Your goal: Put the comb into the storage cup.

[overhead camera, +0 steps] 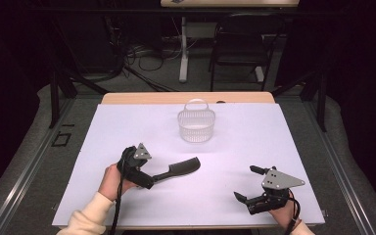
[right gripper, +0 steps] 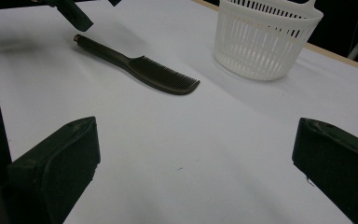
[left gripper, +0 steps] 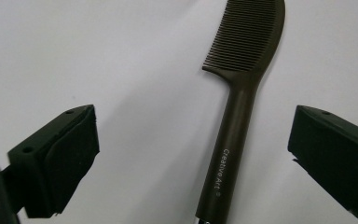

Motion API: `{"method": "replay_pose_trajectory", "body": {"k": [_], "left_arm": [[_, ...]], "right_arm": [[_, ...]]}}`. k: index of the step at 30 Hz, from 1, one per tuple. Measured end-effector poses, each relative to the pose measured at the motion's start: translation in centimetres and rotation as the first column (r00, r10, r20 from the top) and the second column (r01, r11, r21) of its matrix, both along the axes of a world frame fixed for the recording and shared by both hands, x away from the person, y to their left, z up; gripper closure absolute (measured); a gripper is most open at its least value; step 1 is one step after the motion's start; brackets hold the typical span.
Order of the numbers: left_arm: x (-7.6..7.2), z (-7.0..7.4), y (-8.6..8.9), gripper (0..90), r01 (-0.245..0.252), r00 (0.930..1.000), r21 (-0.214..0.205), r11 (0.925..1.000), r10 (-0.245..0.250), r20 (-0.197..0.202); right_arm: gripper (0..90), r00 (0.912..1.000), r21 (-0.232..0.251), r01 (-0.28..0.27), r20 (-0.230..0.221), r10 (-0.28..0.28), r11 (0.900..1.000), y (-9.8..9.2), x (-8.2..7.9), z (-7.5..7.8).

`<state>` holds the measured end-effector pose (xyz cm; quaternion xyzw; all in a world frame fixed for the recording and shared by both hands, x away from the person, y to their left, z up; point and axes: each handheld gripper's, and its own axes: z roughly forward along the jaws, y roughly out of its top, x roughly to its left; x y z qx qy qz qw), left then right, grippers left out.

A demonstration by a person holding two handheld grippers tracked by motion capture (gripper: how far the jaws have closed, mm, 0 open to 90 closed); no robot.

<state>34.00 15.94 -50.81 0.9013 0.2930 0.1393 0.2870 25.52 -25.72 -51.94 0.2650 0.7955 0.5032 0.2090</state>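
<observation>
- Left gripper [overhead camera: 152, 182] sits over the comb's handle end, jaws spread wide, pads clear of it. Nothing held.
- Comb [overhead camera: 178, 170] lies flat on the counter [overhead camera: 245, 147], near-left of centre, teeth end pointing right and a bit far. In the left gripper view the comb [left gripper: 237, 126] runs up between the jaws, closer to the right one.
- Right gripper [overhead camera: 248, 185] at near right, jaws wide apart, empty, well apart from the comb.
- Basket [overhead camera: 196, 125] stands upright farther back, near centre, apart from the comb.
- Risks, my read: handle is slim, smooth, hard plastic w/ a slight taper, so an off-centre pinch could let it swivel or squirt out. Comb lies flat, so the pads may scrape the counter before they get under it.
- If it's bound for the basket: the comb is long vs. the small oval rim, could catch the loop handle or tip the light thing over.
- Materials: comb dark brown, matte, fine close teeth, curved back, small white lettering on the handle. Basket white slotted plastic. Counter top white, smooth, wood edge at the far side.
</observation>
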Motion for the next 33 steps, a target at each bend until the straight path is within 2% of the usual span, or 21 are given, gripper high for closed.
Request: {"method": "replay_pose_trajectory", "body": {"k": [6, 15, 21, 29, 33], "left_arm": [[-0.3, 0.4, -0.1, 0.0, 0.016, 0.9998, 0.018, 0.9997, -0.015, -0.008], [-0.6, 0.8, -0.6, 0.0, 0.044, 0.9990, 0.073, 0.9964, -0.043, -0.011], [-0.5, 0.9, -1.3, 0.0, 0.065, 0.9977, 0.113, 0.9915, -0.063, -0.024], [-0.1, 0.5, -2.4, 0.1, 0.096, 0.9933, 0.177, 0.9796, -0.083, -0.081], [0.0, 0.4, -2.9, 3.0, 0.112, 0.9911, 0.195, 0.9744, -0.095, -0.092]], "right_arm": [[0.4, 1.0000, 0.001, 0.001, -0.002, -0.001, 1.0000, 0.0, 0.0, 0.0], [0.4, 1.0000, 0.001, 0.000, -0.004, 0.000, 1.0000, 0.1, 0.1, 0.0], [0.4, 1.0000, 0.004, -0.002, -0.004, 0.002, 1.0000, 0.1, 0.1, 0.0], [0.4, 1.0000, 0.005, -0.005, -0.005, 0.005, 1.0000, 0.2, 0.1, 0.0], [0.4, 1.0000, 0.005, -0.007, -0.005, 0.007, 1.0000, 0.2, 0.1, 0.0]]}}
